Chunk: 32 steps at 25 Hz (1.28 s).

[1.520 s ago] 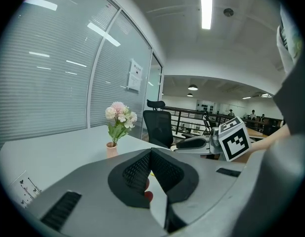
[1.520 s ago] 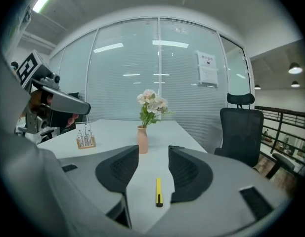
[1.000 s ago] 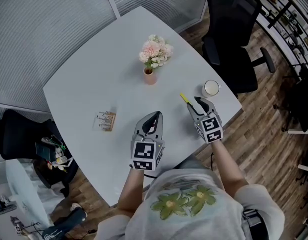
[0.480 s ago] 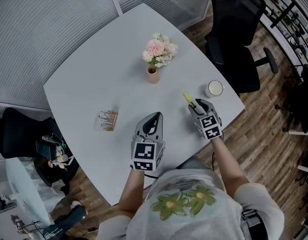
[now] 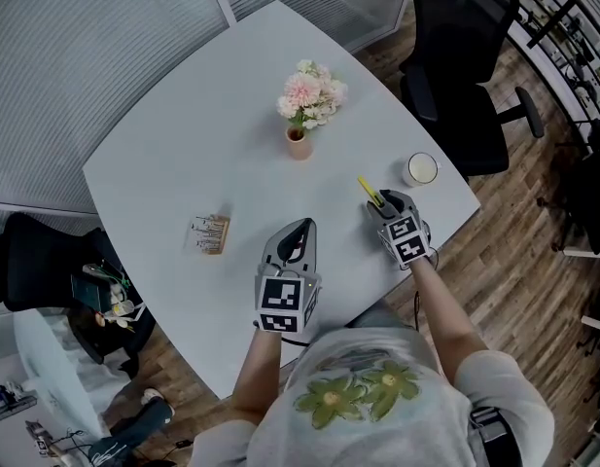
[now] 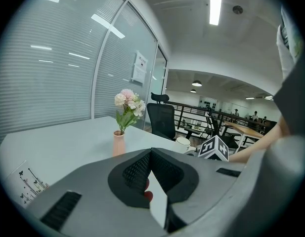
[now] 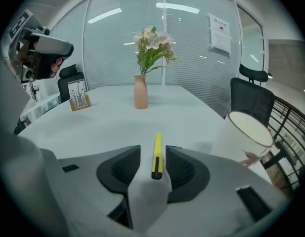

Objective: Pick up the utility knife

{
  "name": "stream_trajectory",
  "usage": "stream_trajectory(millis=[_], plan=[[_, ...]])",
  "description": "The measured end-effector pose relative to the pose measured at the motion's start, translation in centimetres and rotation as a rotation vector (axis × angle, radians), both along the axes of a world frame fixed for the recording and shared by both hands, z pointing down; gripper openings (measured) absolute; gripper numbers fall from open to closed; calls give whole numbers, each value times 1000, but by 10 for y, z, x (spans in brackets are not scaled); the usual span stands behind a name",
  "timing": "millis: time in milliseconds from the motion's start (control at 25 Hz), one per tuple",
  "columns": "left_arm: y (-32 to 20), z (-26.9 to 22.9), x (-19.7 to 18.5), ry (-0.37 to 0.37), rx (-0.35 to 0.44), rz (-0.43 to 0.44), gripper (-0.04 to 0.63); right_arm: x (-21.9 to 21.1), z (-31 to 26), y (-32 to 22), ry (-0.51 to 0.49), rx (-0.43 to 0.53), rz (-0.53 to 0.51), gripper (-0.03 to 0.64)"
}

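The yellow utility knife lies flat on the white table near its right edge, pointing away from me. My right gripper is low over the knife's near end. In the right gripper view the knife lies in the gap between the two dark pads, which stand apart and clear of it, so the right gripper is open. My left gripper rests over the table's front middle, away from the knife. Its tips meet, and this gripper holds nothing.
A pink vase of flowers stands mid-table, beyond the knife. A white mug sits just right of the knife, close to the table's corner. A small card stand is at the left. A black office chair stands past the right edge.
My right gripper has sunk toward the table, and its jaws now straddle the knife's near end. The left gripper has stayed put.
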<state>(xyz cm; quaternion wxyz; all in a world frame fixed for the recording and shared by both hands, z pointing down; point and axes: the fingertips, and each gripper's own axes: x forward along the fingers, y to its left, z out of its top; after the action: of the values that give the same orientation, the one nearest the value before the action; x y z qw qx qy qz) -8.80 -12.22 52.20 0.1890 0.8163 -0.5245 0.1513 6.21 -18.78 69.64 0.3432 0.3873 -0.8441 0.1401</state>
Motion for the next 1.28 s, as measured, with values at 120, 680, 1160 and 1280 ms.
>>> stream_trajectory(millis=[120, 680, 1160, 1280], plan=[[0, 3, -1, -1, -6, 0, 3, 3, 9, -2, 16, -15, 4, 166], [3, 12, -1, 6, -27, 7, 2, 7, 27, 0, 64, -51, 11, 155], [5, 10, -2, 9, -25, 6, 2, 0, 26, 7, 82, -39, -11, 96], [6, 10, -2, 8, -24, 5, 2, -1, 24, 7, 94, -33, -20, 76]])
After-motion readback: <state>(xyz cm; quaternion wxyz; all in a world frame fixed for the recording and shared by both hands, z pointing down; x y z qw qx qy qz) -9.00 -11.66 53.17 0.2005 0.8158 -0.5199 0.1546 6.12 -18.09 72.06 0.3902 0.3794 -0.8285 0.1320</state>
